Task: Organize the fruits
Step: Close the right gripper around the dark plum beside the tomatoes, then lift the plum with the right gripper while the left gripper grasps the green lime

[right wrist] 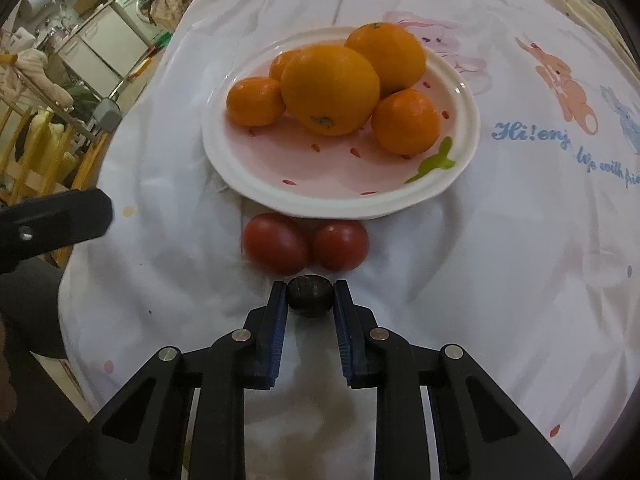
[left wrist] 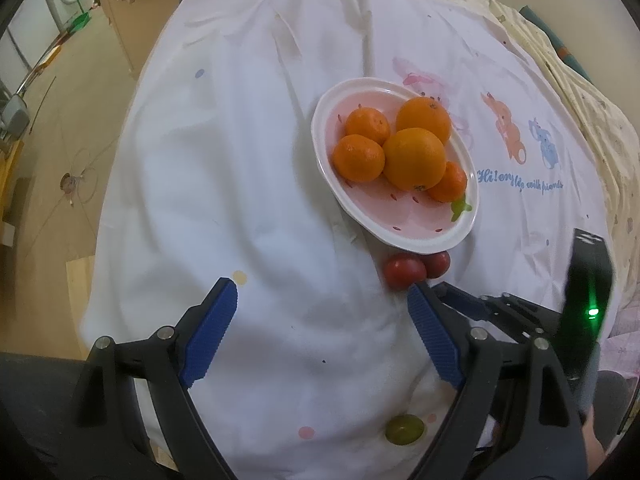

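Right gripper is closed on a small dark fruit, held at the fingertips, blue pads pressing its two sides; the fruit is roundish with no clear long axis; whether it rests on the cloth or is lifted clear cannot be told. Directly ahead of that gripper, close beyond the held fruit, lie two tomatoes side by side and touching, left and right of the gripper's centre line; just beyond them sits the plate, its near rim just beside the tomatoes, contact uncertain. The plate carries five oranges, grouped toward its far half; the near half of the plate, straight ahead of the fingertips, is bare. Left gripper is wide open and holds nothing; its right finger lies just short of the tomatoes; a green fruit lies on the cloth between its fingers, close in toward the camera. Judgement: the right gripper is the working one and the nearer to the plate's bare area; the coming move turns on carrying the dark fruit forward and over the tomatoes and near rim; risk is clipping a tomato if carried low.
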Action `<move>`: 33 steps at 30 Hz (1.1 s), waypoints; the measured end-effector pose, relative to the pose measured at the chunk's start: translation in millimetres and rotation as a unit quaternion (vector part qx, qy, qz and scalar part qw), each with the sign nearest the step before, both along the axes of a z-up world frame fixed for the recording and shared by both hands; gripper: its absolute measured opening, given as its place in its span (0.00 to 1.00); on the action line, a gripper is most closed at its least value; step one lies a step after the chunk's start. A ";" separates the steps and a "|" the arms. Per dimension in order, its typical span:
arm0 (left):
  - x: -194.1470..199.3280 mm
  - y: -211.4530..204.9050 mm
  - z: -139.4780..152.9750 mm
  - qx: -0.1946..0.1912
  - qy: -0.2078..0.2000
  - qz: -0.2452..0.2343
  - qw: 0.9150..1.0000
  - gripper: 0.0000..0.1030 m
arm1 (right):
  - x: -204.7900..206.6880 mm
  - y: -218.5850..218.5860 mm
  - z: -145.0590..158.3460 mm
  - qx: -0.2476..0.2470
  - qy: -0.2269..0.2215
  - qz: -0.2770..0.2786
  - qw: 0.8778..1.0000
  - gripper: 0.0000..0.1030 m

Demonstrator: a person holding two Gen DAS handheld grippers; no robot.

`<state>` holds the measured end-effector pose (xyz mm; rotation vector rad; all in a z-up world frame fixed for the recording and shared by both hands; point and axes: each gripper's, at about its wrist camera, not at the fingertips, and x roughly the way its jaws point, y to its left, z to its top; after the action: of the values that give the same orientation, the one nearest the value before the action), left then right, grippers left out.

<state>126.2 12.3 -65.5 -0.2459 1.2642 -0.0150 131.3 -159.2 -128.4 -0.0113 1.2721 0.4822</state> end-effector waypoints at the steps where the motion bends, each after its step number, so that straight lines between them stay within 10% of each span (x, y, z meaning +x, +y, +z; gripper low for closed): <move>1: 0.0 -0.5 -1.1 0.004 0.001 -0.001 1.000 0.82 | -0.3 -4.1 2.4 0.006 0.002 -0.007 1.000 0.23; 20: -37.3 -78.0 -9.9 0.054 0.015 -0.167 0.984 0.82 | -5.1 -106.4 58.9 0.115 -0.019 -0.162 0.980 0.23; 27: -78.2 -82.3 -8.4 0.030 0.029 -0.159 0.986 0.80 | -2.8 -112.7 65.3 0.142 -0.021 -0.171 0.975 0.23; 33: -108.3 -90.5 -25.2 0.046 0.068 -0.203 0.976 0.62 | -6.1 -118.2 75.3 0.155 -0.030 -0.175 0.972 0.23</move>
<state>17.8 -78.2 -90.7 0.0971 1.4309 -0.2941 125.2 -277.4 -53.1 0.4516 1.0994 0.3673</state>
